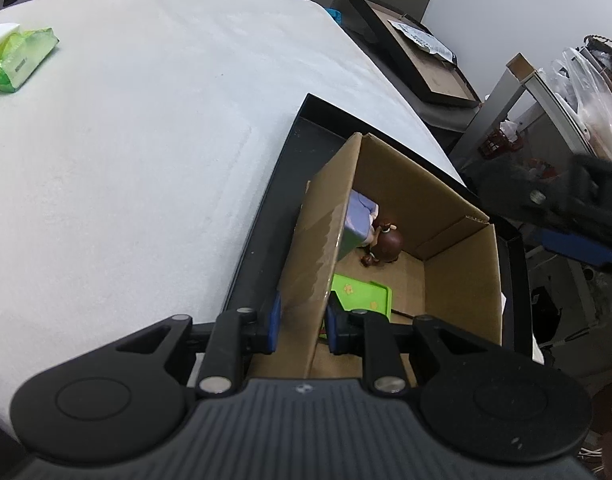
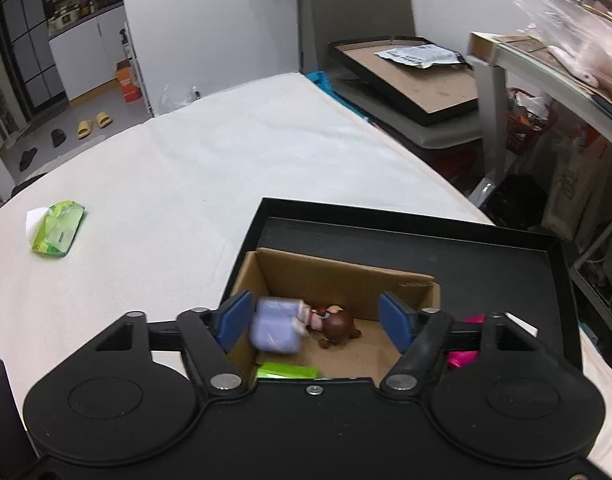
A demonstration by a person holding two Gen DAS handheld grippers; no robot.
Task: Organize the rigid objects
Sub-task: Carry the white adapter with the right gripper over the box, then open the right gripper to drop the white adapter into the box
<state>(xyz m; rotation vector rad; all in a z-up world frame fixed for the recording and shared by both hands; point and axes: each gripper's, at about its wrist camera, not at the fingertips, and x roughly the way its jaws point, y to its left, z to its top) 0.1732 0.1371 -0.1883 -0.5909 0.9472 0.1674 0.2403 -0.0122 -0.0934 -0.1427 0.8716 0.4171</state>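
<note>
An open cardboard box [image 1: 458,280] stands in a black tray [image 1: 266,248] on the white table. My left gripper [image 1: 304,320] is shut on the box's near left wall, one blue pad on each side. Inside lie a brown-haired doll [image 1: 386,240] in a lilac dress and a green toy [image 1: 362,294]. My right gripper [image 2: 318,322] hangs open over the box [image 2: 346,276]. The doll [image 2: 334,324] shows blurred between its pads, its lilac dress [image 2: 276,332] close to the left pad and far from the right one. The green toy [image 2: 286,371] peeks out below.
A pink object [image 2: 464,358] lies in the black tray [image 2: 386,236] right of the box. A green tissue pack [image 2: 58,234] sits far left on the white cloth. Beyond the table's right edge are a chair with a framed board [image 2: 410,76] and cluttered shelves.
</note>
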